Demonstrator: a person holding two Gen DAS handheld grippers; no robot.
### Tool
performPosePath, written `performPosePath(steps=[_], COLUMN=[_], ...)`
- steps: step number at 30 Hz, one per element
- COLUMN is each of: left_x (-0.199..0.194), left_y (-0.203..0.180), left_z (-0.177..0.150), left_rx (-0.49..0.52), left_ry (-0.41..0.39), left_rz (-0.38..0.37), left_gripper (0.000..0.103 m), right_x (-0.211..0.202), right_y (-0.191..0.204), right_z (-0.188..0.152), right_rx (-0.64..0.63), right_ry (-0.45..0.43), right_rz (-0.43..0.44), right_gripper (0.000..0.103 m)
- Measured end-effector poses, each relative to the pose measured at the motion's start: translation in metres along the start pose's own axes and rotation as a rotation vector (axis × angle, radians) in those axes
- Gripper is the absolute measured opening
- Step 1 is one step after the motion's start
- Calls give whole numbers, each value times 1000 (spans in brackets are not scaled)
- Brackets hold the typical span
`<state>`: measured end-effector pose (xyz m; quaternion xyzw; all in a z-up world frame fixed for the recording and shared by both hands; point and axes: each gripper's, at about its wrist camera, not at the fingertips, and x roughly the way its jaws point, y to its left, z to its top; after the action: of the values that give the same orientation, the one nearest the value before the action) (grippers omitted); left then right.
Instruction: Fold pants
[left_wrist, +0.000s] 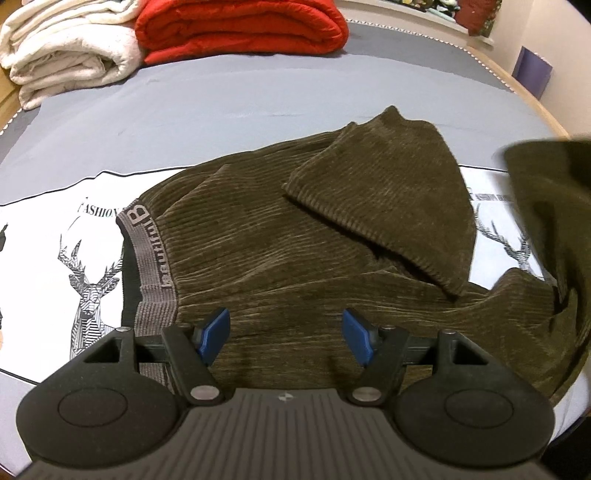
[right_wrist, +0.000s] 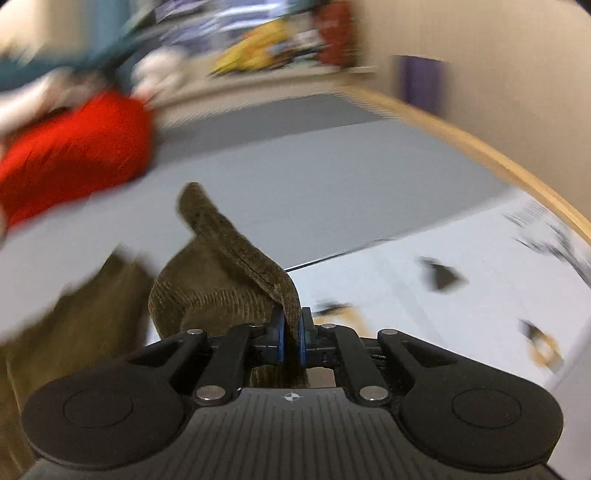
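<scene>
One bed (left_wrist: 221, 110), grey sheet. Two folded blankets at its far end: one white (left_wrist: 62, 55), one red (left_wrist: 240, 29). One pair of olive corduroy pants (left_wrist: 277, 240) lies crumpled mid-bed. Left gripper (left_wrist: 286, 338) above them, jaws apart, empty. Right gripper (right_wrist: 291, 338) jaws clamped on a raised pant hem.

The pants (left_wrist: 277, 240) lay on the bed (left_wrist: 221, 110), partly over its printed sheet (left_wrist: 55, 266), with the waistband (left_wrist: 155, 258) at their left end and one leg (left_wrist: 388, 199) folded back over their middle. Behind the pants, at the far left of the bed, two folded blankets (left_wrist: 240, 29) lay side by side. The left gripper (left_wrist: 286, 336) stood over the near edge of the pants, and the right gripper (right_wrist: 290, 334) stood to their right, pinching a strip of them.
</scene>
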<state>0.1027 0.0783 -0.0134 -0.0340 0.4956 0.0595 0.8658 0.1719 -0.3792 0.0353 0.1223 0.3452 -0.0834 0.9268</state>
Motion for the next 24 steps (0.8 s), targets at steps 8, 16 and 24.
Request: performPosePath(steps=[8, 16, 24], left_x=[-2, 6, 10], left_y=[-31, -41, -43], left_z=[0, -1, 1], left_rx=[65, 88, 114], left_ry=[-11, 3, 2], left_rz=[-27, -24, -24], left_gripper=[72, 73, 74], right_x=[-18, -24, -53], right_y=[-245, -298, -248], right_z=[-69, -88, -40], right_rx=[734, 807, 561], right_ry=[340, 309, 143], right_rz=[-364, -372, -576], right_gripper=[6, 6, 19])
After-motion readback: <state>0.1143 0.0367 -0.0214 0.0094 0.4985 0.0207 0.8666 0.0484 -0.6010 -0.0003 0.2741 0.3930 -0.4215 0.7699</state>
